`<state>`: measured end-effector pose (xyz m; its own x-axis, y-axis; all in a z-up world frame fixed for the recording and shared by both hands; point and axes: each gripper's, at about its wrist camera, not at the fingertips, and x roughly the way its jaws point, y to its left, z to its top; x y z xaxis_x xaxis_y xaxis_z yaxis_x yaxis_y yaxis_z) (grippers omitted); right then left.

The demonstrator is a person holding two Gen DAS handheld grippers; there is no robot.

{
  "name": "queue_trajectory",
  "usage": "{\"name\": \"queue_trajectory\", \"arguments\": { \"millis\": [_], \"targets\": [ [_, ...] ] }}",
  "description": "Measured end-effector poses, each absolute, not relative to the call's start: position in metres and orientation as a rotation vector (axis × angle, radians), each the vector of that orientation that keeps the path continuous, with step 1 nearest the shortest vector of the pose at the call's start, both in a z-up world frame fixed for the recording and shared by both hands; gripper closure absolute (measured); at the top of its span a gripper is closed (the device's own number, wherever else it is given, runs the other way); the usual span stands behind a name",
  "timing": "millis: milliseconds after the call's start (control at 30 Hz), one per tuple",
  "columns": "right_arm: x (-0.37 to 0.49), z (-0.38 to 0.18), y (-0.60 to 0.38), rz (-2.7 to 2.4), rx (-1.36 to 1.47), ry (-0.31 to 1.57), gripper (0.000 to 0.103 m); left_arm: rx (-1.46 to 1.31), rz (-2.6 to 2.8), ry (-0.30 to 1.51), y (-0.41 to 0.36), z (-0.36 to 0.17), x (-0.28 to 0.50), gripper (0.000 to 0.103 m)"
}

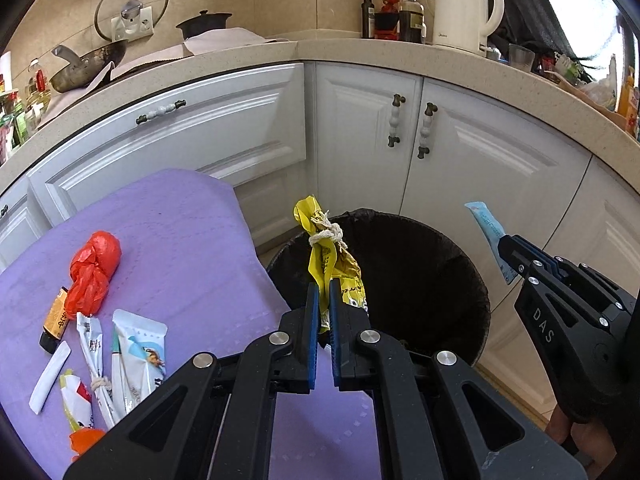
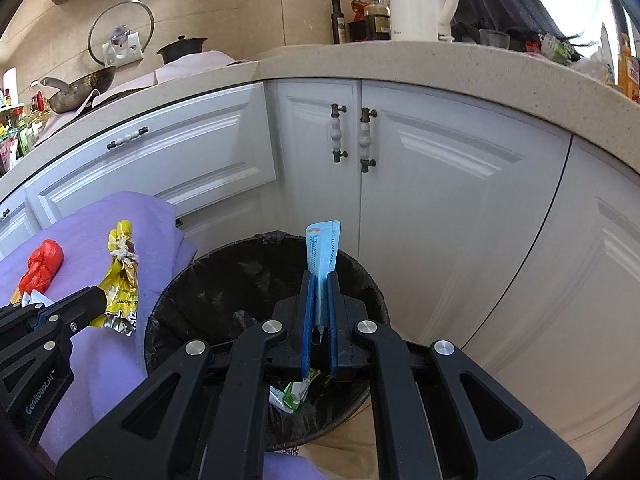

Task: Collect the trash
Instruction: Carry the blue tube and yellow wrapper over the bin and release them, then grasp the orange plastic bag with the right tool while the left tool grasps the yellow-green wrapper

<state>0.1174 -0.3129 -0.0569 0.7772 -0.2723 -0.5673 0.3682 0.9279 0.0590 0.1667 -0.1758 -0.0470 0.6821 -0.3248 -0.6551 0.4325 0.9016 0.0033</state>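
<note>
My left gripper (image 1: 324, 292) is shut on a yellow wrapper tied with string (image 1: 328, 252) and holds it over the near-left rim of the black-lined trash bin (image 1: 452, 264). My right gripper (image 2: 319, 280) is shut on a light blue packet (image 2: 322, 250) and holds it upright over the bin (image 2: 192, 280). The right gripper also shows in the left wrist view (image 1: 506, 246) with the blue packet (image 1: 486, 224). The left gripper shows in the right wrist view (image 2: 96, 300) with the yellow wrapper (image 2: 120, 280). A green and white wrapper (image 2: 294, 392) lies inside the bin.
A purple-covered table (image 1: 180, 240) left of the bin holds a red plastic bag (image 1: 94, 268), white wrappers (image 1: 136, 352), a white strip (image 1: 50, 376) and an orange tube (image 1: 56, 316). White cabinets (image 1: 360, 140) stand behind the bin, under a counter with a kettle (image 1: 460, 4).
</note>
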Motion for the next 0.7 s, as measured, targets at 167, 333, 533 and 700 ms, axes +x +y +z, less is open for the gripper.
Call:
{"name": "queue_trajectory", "arguments": {
  "millis": [167, 333, 533, 700],
  "targets": [
    [0.120, -0.059, -0.315, -0.352, 0.177, 0.590, 0.086, 0.158, -0.425, 0.718, -0.176, -0.051, 0.170, 0.089],
    [0.118, -0.057, -0.312, -0.356, 0.181, 0.591, 0.085, 0.141, -0.404, 0.716, -0.170, -0.050, 0.170, 0.069],
    [0.114, -0.054, -0.302, -0.349, 0.175, 0.592, 0.079, 0.121, -0.387, 0.700, -0.156, -0.043, 0.165, 0.058],
    [0.109, -0.048, -0.288, -0.337, 0.173, 0.590, 0.079, 0.119, -0.366, 0.680, -0.138, -0.036, 0.155, 0.051]
  ]
}}
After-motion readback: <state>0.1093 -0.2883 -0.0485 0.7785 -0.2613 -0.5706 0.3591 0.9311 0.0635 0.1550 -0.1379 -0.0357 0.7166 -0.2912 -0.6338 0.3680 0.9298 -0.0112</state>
